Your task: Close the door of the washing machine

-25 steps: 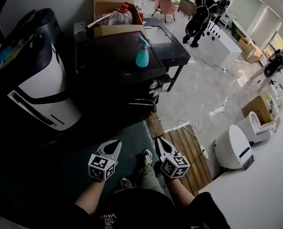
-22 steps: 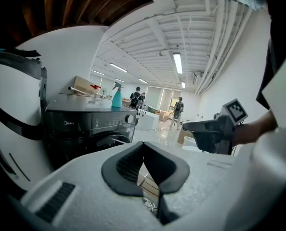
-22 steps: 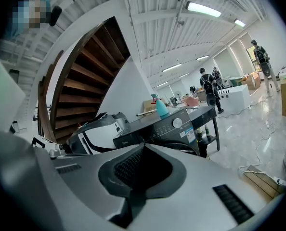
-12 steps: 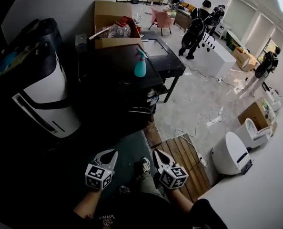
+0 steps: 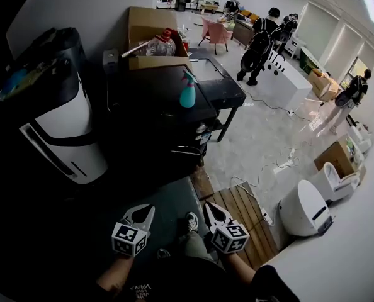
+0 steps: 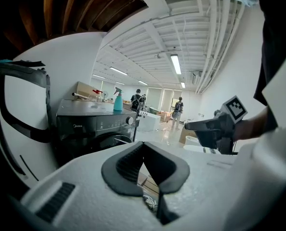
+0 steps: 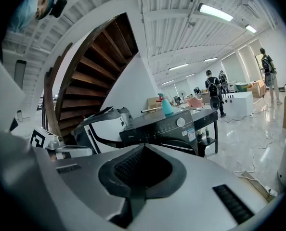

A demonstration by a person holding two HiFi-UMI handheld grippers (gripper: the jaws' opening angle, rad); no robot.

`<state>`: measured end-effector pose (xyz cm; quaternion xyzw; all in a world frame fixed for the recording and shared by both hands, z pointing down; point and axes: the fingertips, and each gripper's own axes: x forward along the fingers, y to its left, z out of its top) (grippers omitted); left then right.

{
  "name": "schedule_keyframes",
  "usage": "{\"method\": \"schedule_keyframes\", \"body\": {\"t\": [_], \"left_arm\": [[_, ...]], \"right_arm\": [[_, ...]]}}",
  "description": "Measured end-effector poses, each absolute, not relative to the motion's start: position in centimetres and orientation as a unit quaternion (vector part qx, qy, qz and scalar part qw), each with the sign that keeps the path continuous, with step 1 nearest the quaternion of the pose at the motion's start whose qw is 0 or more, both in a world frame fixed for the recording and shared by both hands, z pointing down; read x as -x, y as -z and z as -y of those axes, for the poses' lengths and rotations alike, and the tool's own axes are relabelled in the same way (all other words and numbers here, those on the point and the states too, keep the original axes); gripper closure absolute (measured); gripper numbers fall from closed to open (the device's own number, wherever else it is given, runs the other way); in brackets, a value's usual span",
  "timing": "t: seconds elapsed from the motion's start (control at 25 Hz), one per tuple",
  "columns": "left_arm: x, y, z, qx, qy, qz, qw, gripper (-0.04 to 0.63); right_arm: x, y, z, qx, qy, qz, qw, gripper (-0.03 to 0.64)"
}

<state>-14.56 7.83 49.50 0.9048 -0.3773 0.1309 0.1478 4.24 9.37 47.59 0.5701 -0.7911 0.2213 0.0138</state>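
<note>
- Looking steeply down, the head view shows the left gripper (image 5: 147, 210) and the right gripper (image 5: 210, 206) side by side at 6 o'clock of the frame. Both point toward 12 o'clock, each with its jaws together and nothing between them.
- The dark washing machine (image 5: 154, 99) stands at 12 o'clock from them, well apart, with a teal spray bottle (image 5: 187, 89) upright on its top. Its door (image 5: 184, 151) is on the front facing the grippers. A bright rim shows there, but the shadow hides whether the door is ajar.
- A black-and-white appliance (image 5: 58, 124) stands at 9 o'clock of the machine. Wooden decking (image 5: 247, 209) lies at 3 o'clock of the right gripper.
- In the left gripper view the jaws meet, with nothing held. The washing machine is at 10 o'clock beyond them and the right gripper is at 3 o'clock.
- In the right gripper view the jaws are pressed together, with nothing held. The washing machine is at 1 o'clock beyond them, and a wooden staircase (image 7: 99, 66) rises at 11 o'clock.
</note>
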Motion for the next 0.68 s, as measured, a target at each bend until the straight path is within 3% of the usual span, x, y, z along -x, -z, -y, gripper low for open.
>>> {"method": "schedule_keyframes", "body": {"t": [0.68], "left_arm": [[13.2, -48.9, -6.7, -0.909, -0.125, 0.371, 0.145, 0.588]], "right_arm": [[-5.0, -46.8, -8.0, -0.574, -0.225, 0.787, -0.006, 0.620]]}}
